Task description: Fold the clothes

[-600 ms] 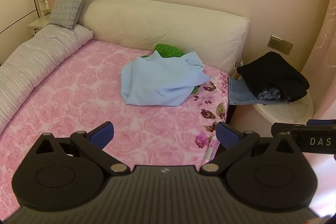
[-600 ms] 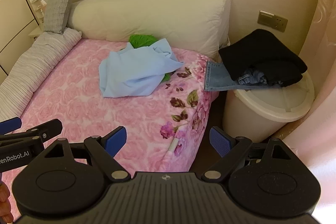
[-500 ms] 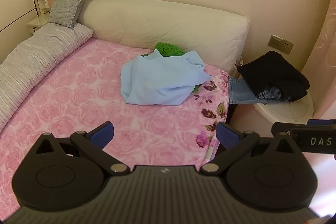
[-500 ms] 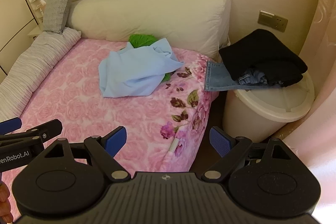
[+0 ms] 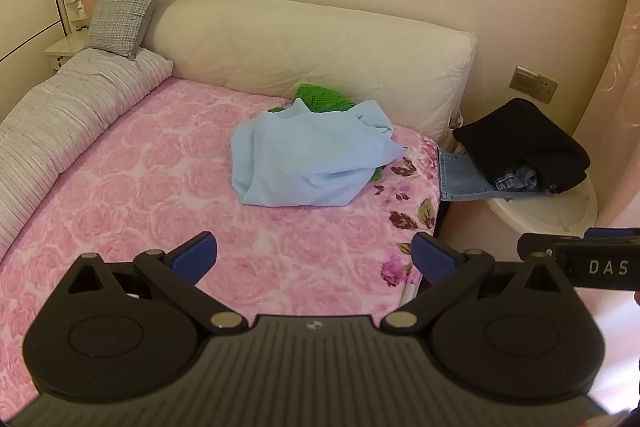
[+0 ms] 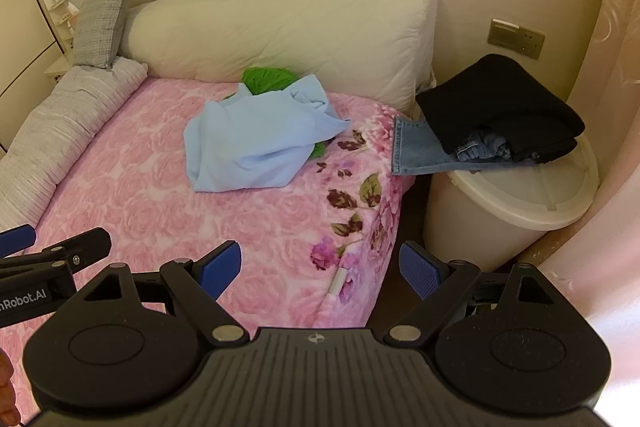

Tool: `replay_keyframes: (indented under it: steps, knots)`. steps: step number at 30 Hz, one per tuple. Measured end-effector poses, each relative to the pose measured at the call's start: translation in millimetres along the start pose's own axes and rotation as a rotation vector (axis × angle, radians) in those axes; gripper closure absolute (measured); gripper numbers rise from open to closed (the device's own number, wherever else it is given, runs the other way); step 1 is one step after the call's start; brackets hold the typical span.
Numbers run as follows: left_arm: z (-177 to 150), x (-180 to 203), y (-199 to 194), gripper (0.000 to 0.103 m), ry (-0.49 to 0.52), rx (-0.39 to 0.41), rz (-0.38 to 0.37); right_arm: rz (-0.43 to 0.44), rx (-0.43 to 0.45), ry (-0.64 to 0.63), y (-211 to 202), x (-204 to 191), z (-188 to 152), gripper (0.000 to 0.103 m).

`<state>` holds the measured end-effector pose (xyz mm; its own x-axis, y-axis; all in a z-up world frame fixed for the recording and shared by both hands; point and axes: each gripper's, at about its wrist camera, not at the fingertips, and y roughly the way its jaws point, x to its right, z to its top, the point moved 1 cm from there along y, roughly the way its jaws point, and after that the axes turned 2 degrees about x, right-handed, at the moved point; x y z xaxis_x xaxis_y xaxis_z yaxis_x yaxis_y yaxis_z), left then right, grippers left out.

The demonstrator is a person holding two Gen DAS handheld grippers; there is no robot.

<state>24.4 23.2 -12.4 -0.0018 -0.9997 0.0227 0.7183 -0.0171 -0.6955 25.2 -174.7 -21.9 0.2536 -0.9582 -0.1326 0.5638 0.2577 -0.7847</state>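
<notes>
Nearest, the left gripper [image 5: 314, 253] and right gripper [image 6: 320, 265] both hang released and empty over the near part of the bed [image 5: 132, 187]. Farther ahead, well apart from both, the crumpled light blue garment [image 5: 308, 159] lies on a green garment [image 5: 324, 98]. It sits straight ahead of the left gripper and ahead-left of the right, so the left looks nearer.

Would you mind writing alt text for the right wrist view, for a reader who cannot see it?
The open right gripper hovers over a pink floral bed, where a crumpled light blue garment lies on a green one. Beside the bed, black clothing and jeans rest on a white bin.
</notes>
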Motion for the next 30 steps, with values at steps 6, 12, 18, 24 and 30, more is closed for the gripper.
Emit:
replay_keyframes:
  steps: [6, 12, 18, 24, 30]
  knots:
    - [1.4, -11.2, 3.9, 0.001, 0.012, 0.005, -0.005, 0.000, 0.002, 0.012, 2.3, -7.9, 1.5, 0.014]
    - [-0.1, -21.9, 6.3, 0.001, 0.014, 0.004, -0.013, -0.012, -0.006, 0.015, 6.3, -14.8, 0.3, 0.014]
    - [1.0, -26.0, 9.2, 0.001, 0.006, -0.001, -0.010, -0.011, -0.010, 0.004, 12.0, -20.2, 1.6, 0.014]
    - [3.5, -33.0, 14.5, 0.001, -0.018, -0.009, -0.007, -0.006, -0.015, -0.025, 16.7, -25.6, 6.0, 0.014]
    - [9.3, -37.7, 27.7, 0.001, -0.041, -0.028, -0.008, -0.006, -0.036, -0.046, 30.4, -26.5, 12.7, 0.014]
